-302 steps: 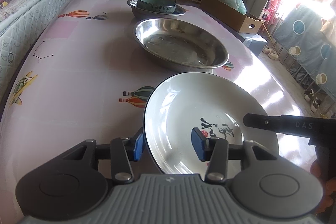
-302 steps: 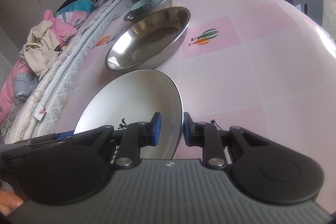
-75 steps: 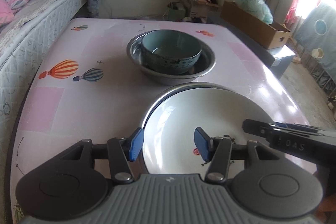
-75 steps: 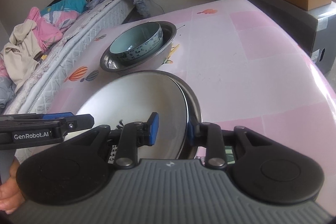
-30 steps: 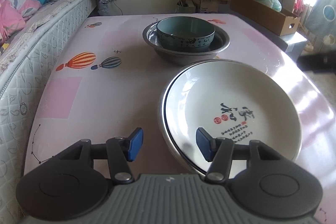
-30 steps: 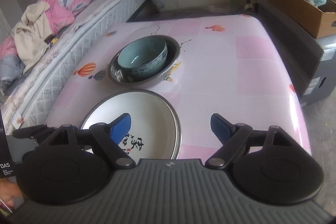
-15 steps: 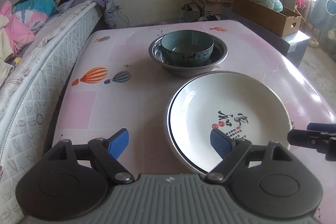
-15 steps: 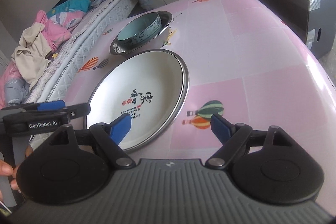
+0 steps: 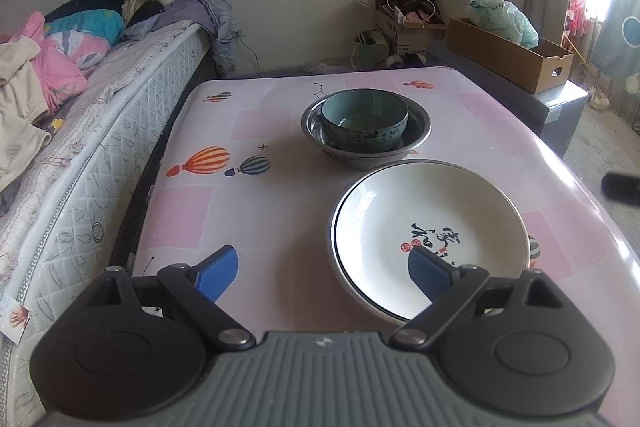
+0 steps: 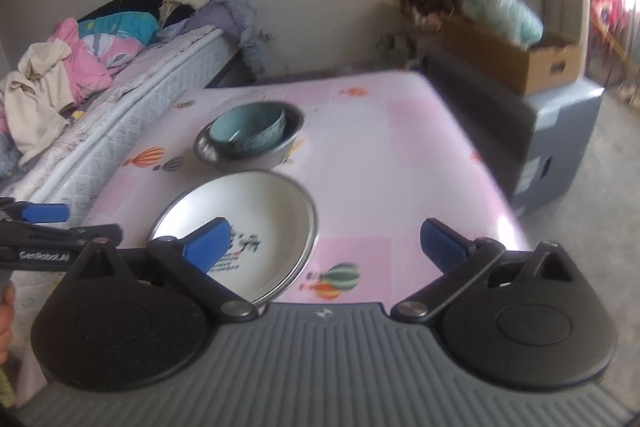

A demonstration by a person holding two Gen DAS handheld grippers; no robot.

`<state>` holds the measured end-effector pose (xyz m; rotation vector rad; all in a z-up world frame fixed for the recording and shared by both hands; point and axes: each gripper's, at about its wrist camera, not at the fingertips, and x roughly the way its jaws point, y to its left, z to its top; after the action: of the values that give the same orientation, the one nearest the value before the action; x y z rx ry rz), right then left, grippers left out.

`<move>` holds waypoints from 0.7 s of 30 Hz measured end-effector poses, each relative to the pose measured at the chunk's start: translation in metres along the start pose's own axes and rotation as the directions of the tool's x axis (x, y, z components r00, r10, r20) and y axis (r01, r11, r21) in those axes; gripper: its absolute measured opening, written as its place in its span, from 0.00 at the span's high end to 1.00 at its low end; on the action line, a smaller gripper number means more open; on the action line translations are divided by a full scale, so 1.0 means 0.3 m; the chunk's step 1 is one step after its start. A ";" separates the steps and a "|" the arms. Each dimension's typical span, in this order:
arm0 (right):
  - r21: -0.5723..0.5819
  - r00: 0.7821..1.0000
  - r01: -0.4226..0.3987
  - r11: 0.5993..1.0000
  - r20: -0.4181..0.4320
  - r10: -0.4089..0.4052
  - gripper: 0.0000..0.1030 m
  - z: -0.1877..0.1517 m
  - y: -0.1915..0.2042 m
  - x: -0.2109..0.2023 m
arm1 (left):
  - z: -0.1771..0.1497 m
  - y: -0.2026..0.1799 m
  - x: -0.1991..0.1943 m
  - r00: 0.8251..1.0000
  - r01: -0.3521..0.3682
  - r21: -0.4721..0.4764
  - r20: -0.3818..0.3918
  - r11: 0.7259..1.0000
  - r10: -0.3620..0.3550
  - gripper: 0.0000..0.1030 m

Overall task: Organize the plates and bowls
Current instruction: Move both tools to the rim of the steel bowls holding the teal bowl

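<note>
Left wrist view: both grippers released, dishes stacked in two piles

Left wrist view: the left gripper [image 9: 322, 271] is opening its jaws, nothing between them. The white plate [image 9: 430, 235] sits in a steel plate near the table's [image 9: 280, 219] right edge; behind, the teal bowl [image 9: 365, 125] rests in a steel bowl [image 9: 420, 129].

Right wrist view: the right gripper [image 10: 325, 242] is opening too, holding nothing, above the table's near edge; this view is blurred.

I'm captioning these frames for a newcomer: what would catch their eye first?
Likely the white plate with black calligraphy, nested in a steel dish near the front of the pink balloon-print table. Just behind it, a teal bowl sits inside a steel basin. A bed piled with clothes flanks the table's left.
</note>
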<state>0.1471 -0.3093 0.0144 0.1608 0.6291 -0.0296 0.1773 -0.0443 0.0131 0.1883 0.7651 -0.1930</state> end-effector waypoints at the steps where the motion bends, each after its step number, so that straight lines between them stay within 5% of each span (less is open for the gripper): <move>1: -0.021 1.000 0.029 0.999 0.013 -0.028 0.01 0.019 0.003 -0.018 | -0.001 0.004 -0.006 1.000 -0.002 -0.002 0.003 1.000 0.002 0.09; 11: -0.144 0.964 0.169 0.975 0.231 -0.133 0.01 0.184 -0.013 -0.170 | 0.020 0.074 0.013 0.999 0.025 -0.039 0.034 0.999 -0.024 0.09; 16: -0.155 0.959 -0.014 0.988 0.278 0.057 0.01 0.274 -0.044 -0.155 | 0.093 0.148 0.098 0.995 0.096 -0.123 0.043 0.988 -0.092 0.09; 21: -0.069 0.970 -0.150 0.986 0.182 0.160 0.01 0.389 -0.062 0.041 | 0.209 0.209 0.234 0.989 0.148 -0.193 0.047 0.970 -0.142 0.09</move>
<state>0.2236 -0.3459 0.0975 0.1519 0.4274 0.1226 0.2836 -0.0061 0.0144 -0.0582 0.7611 -0.2571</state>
